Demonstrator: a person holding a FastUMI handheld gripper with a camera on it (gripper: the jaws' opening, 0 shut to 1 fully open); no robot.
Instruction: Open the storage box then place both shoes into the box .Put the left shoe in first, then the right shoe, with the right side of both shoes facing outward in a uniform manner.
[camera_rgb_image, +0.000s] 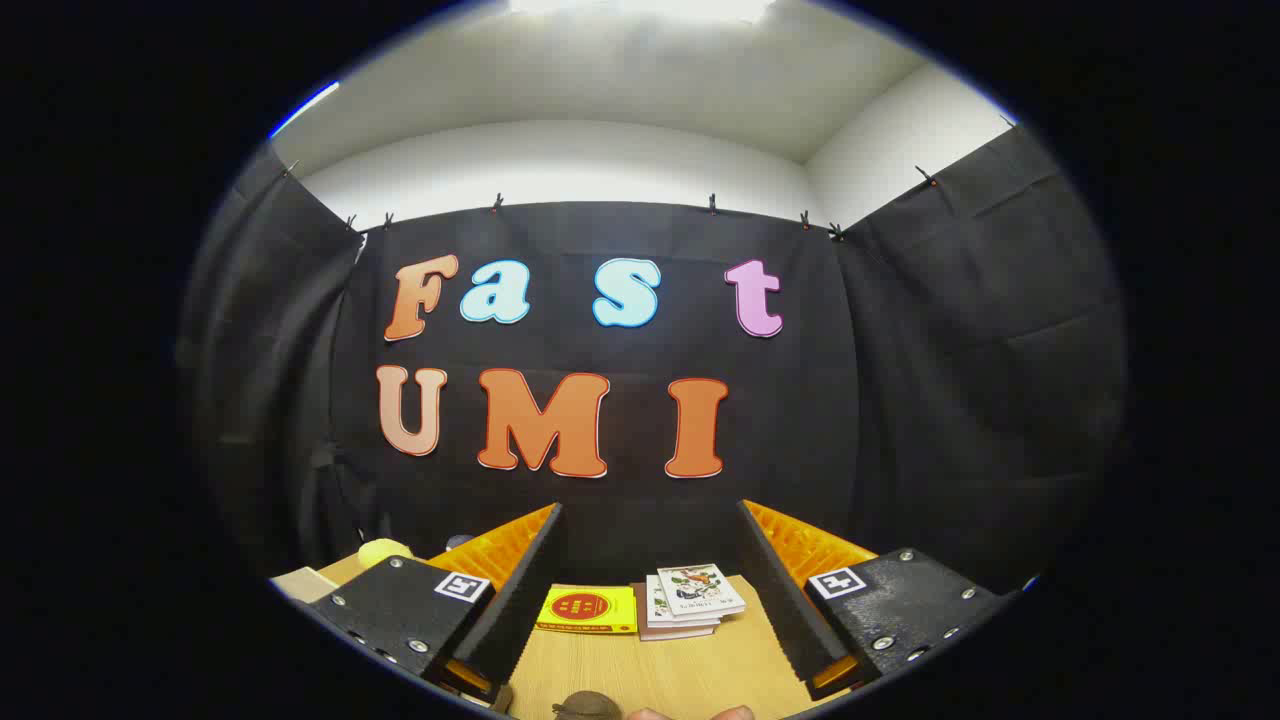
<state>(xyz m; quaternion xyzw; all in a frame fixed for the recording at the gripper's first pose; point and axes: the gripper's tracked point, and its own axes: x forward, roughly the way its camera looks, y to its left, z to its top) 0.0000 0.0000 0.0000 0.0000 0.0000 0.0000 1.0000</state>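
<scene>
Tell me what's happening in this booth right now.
A person is holding the tongs up over a wooden table, open and gripping nothing. Between and just beyond the fingers lie a yellow book and a small stack of books. A yellowish object sits past one finger. The tongs are on neither the storage box nor a shoe, so the task looks barely begun.

Bright overhead ceiling glare, sharp evenly lit centre, strong fisheye bending toward dim edges.

Gripper (650, 590) fingers spread apart over table (680, 670); beyond them booklet (587, 610) lies left of book stack (692, 598), near booth wall.
</scene>
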